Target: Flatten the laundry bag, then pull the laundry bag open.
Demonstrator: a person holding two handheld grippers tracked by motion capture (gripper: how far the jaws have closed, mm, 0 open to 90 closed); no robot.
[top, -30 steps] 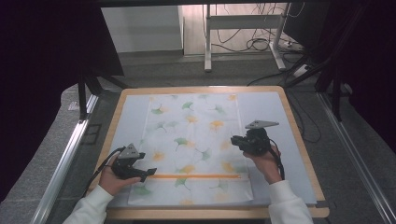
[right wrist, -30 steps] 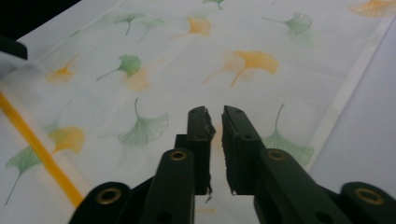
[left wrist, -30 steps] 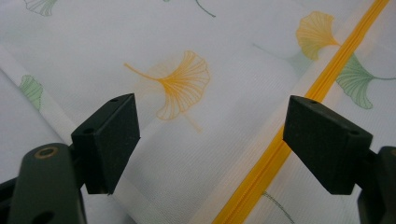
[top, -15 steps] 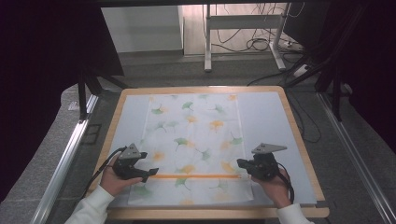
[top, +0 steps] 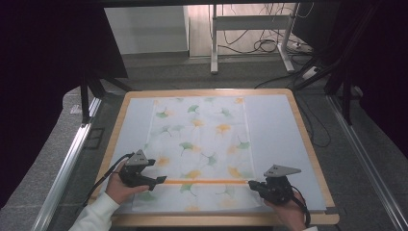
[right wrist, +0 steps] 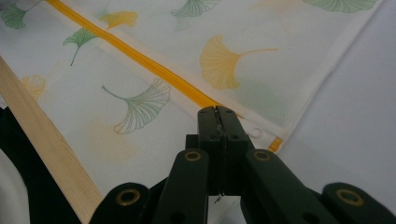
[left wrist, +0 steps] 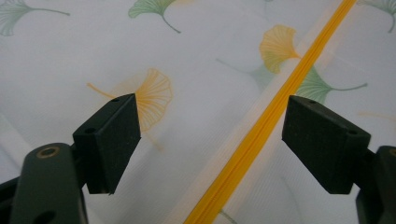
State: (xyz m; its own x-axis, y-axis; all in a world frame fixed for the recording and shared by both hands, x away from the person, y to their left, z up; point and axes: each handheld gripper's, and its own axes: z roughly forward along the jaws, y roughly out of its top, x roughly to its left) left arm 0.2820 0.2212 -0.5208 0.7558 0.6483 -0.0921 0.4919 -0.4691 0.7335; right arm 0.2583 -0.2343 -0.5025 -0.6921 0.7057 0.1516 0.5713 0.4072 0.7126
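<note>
Left gripper (top: 161, 180) at seven o'clock, jaws open astride orange zipper (top: 207, 181) of mesh bag (top: 199, 139); right gripper (top: 253, 184) at five, clamped shut on zipper's end.

Right tool (right wrist: 218, 112) hides the zipper (right wrist: 140, 58) end.

Item: a white mesh bag (top: 199, 151) printed with green and orange ginkgo leaves.
Pose: spread flat, long side running away from the person.
Zipper: an orange zipper (top: 207, 182) is seen crossing the near end, closed.
Place: centred on the table's pale mat.
</note>
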